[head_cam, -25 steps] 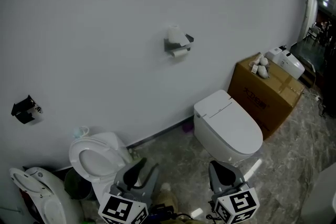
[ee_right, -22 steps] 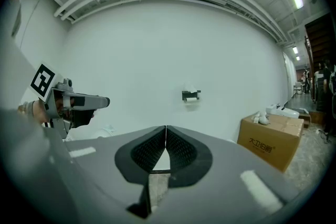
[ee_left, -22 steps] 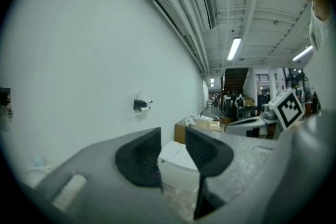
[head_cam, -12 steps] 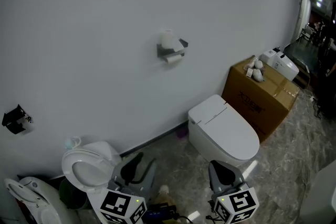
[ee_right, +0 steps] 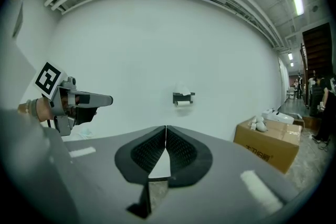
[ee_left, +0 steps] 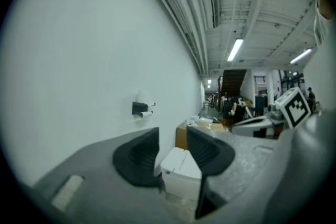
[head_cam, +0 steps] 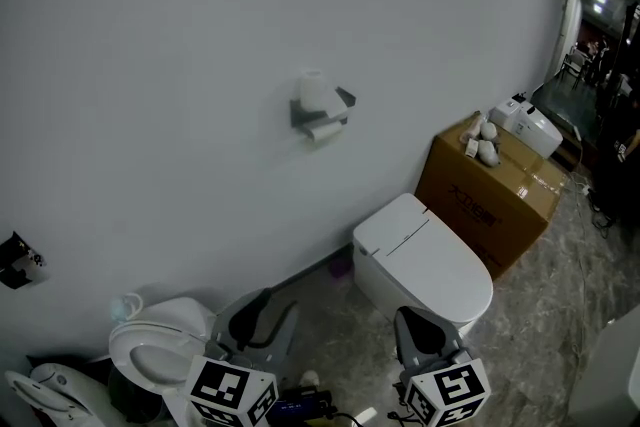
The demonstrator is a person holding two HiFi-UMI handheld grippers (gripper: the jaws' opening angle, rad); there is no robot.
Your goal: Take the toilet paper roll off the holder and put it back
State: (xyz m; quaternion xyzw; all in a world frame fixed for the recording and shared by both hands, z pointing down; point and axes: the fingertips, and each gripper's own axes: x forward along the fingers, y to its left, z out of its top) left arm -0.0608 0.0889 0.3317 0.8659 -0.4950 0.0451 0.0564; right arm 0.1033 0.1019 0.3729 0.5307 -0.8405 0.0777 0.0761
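Note:
A dark holder point(head_cam: 322, 111) is fixed to the white wall, with a white toilet paper roll point(head_cam: 314, 91) standing on top of it and a second roll point(head_cam: 324, 129) hung under it. It also shows far off as the holder point(ee_left: 140, 108) in the left gripper view and the holder point(ee_right: 182, 97) in the right gripper view. My left gripper point(head_cam: 268, 312) is low in the head view, far from the wall. Its jaws stand apart with nothing between them, seen again at the left gripper point(ee_left: 173, 150). My right gripper point(head_cam: 421, 328) is beside it, and the right gripper point(ee_right: 166, 136) is shut and empty.
A white closed toilet point(head_cam: 420, 260) stands below and right of the holder. A cardboard box point(head_cam: 488, 190) with small items on top is at its right. Another toilet point(head_cam: 155, 355) with its seat showing is at lower left. A black fixture point(head_cam: 14, 261) hangs on the wall at far left.
The head view has shifted: the holder, toilets and box have slid left and down in the frame. Both grippers stay at the bottom edge, the left jaws still apart.

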